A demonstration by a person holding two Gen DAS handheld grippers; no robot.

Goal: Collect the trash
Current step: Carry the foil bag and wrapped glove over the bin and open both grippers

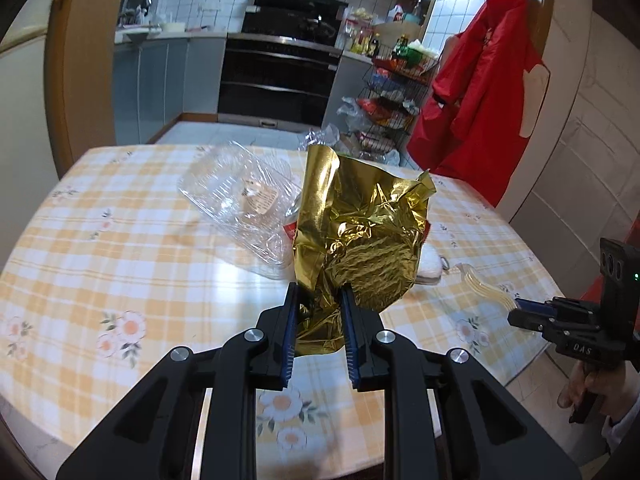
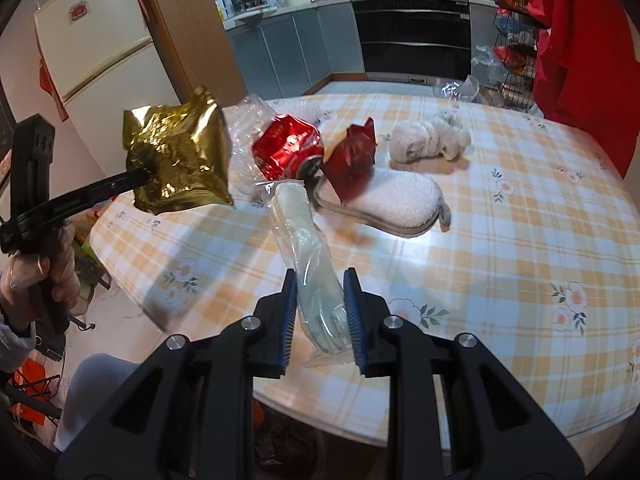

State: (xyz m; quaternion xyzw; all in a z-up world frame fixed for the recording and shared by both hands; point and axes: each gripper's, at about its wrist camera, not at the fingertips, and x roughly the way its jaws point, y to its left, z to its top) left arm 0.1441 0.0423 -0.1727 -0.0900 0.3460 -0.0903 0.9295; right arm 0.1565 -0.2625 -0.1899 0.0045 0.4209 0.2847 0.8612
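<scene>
My left gripper (image 1: 318,300) is shut on a crumpled gold foil wrapper (image 1: 360,236), held up above the table; from the right wrist view the same gold foil wrapper (image 2: 180,164) hangs at the left on the left gripper (image 2: 138,176). My right gripper (image 2: 320,284) is shut on a plastic-wrapped fork (image 2: 308,264) lifted off the cloth; in the left wrist view the wrapped fork (image 1: 484,284) sticks out of the right gripper (image 1: 516,310) at the right edge. A crushed red can (image 2: 288,148), a red wrapper (image 2: 352,156) and a clear plastic container (image 1: 240,204) lie on the table.
The round table (image 2: 520,240) has a yellow checked floral cloth. A white slipper (image 2: 392,204) and a wadded white cloth (image 2: 428,140) lie on it. A red apron (image 1: 480,92) hangs at the right, a wire rack (image 1: 392,92) and oven (image 1: 280,76) stand behind, a fridge (image 2: 100,52) to the left.
</scene>
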